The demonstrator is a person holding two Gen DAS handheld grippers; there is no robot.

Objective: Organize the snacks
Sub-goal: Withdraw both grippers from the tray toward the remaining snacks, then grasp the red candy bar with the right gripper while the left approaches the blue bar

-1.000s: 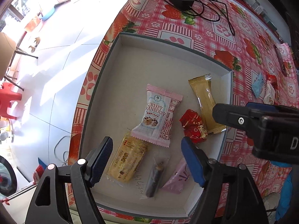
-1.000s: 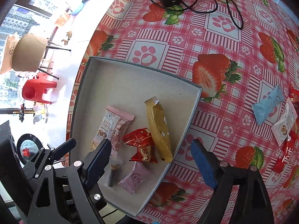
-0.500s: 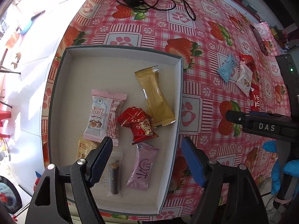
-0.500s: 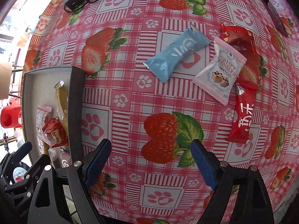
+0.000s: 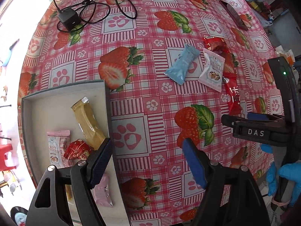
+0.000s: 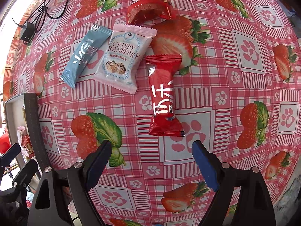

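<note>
Snacks remaining on the tablecloth point(image 6: 216, 98) cluster at twelve o'clock of the right gripper point(image 6: 151, 162), which hangs spread and empty: red bar packet point(image 6: 163, 96) nearest, cranberry packet point(image 6: 124, 56) and blue packet point(image 6: 86, 54) at eleven. Light, crinkly, probably slippery film; pinch the bar across its firm middle. Left gripper point(image 5: 146, 160), also agape and empty, straddles the tray's wall point(image 5: 108, 103).
</note>
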